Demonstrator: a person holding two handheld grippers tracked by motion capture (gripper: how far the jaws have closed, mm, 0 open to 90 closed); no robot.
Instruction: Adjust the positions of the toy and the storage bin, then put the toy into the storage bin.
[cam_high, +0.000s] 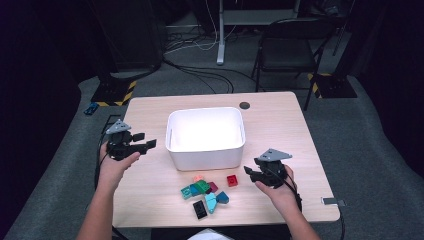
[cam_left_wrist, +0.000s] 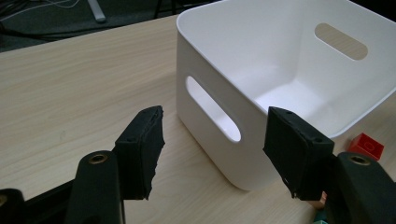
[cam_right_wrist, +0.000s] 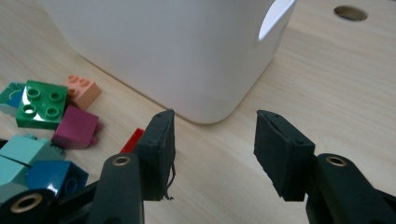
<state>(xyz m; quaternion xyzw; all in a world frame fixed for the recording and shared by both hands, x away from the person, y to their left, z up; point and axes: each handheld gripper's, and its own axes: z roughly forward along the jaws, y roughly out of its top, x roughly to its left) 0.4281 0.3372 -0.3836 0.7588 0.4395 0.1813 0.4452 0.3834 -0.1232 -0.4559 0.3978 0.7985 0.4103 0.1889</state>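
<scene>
No readable text, labels, brands or numbers anywhere. Only sign-like markings: yellow-black hazard stripes on the stand bases (cam_high: 118, 93) on the floor, far left and far right beyond the table (cam_high: 280, 125).

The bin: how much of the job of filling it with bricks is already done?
Nothing looks done: the bin is empty. All bricks lie on the table in front of it. The right gripper sits low beside the red brick, jaws apart, nothing gripped. The left gripper is open by the bin. Every brick is left to move.
</scene>
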